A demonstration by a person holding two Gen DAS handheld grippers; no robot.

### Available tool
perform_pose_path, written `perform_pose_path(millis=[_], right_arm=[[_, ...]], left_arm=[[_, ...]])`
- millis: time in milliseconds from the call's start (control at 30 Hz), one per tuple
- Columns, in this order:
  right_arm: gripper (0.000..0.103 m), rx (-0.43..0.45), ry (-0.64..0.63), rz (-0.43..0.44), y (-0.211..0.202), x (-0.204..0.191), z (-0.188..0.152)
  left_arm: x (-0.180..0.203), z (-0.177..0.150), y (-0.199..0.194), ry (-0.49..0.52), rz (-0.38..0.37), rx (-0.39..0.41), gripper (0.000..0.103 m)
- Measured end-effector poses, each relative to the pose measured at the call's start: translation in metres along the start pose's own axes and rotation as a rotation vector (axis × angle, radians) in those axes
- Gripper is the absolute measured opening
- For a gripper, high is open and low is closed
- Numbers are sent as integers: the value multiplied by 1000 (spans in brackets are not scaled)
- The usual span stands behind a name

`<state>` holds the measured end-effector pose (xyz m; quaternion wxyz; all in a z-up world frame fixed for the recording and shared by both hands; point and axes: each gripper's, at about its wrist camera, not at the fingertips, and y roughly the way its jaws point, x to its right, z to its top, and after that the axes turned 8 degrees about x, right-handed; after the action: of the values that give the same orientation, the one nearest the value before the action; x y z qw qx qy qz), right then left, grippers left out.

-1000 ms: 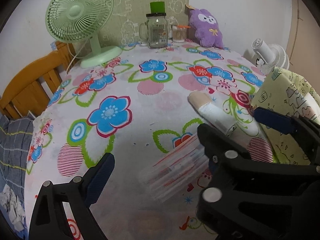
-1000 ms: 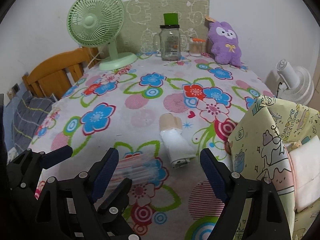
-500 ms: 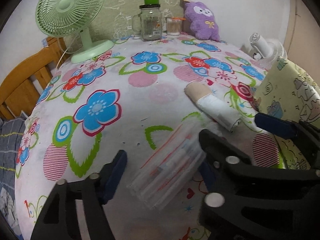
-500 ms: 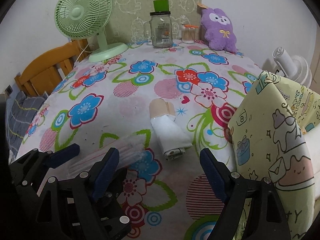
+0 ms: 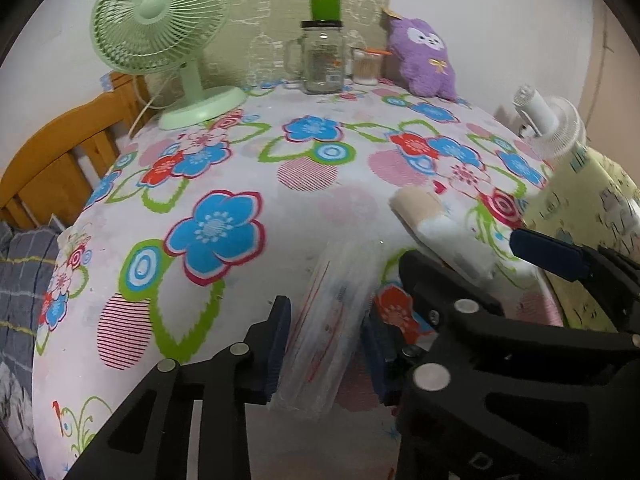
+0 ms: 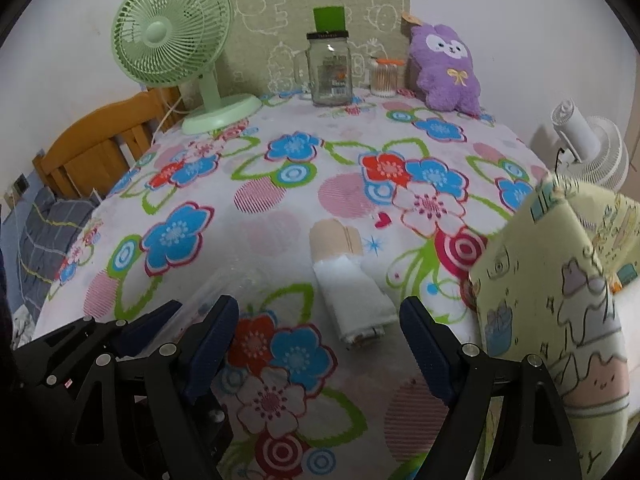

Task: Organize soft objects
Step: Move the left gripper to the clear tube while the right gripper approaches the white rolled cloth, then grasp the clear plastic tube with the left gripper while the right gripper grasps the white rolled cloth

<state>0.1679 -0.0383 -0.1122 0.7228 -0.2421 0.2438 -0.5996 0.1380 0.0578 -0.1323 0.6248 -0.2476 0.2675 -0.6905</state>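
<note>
While the left gripper (image 5: 324,344) has just been closing, fingers now clamping the clear packet (image 5: 324,320) at six o'clock on the counter (image 5: 200,320), the right gripper (image 6: 320,344) stands wide, empty. Grasp step; next, lift toward the bag (image 6: 560,300), three o'clock.

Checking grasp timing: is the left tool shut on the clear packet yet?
Shut on it. The left tool has just been closing; its pads now press both sides of the clear packet.

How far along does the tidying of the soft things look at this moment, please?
Done: white folded cloth seemingly already in the yellow bag. In hand: left tongs, just closing, pinch the clear packet. Left: the rolled cloth lies untouched before the open right tongs.
</note>
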Motion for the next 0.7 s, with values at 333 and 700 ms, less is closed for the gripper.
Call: perform_pose_path(millis=[333,700], right_arm=[[86,1,36,-18,16,8,13],[63,-87,67,-23,38,18,9]], left_arm=[[0,14,11,-31,30,-22,32],[2,14,21,-31,50,-33,32]])
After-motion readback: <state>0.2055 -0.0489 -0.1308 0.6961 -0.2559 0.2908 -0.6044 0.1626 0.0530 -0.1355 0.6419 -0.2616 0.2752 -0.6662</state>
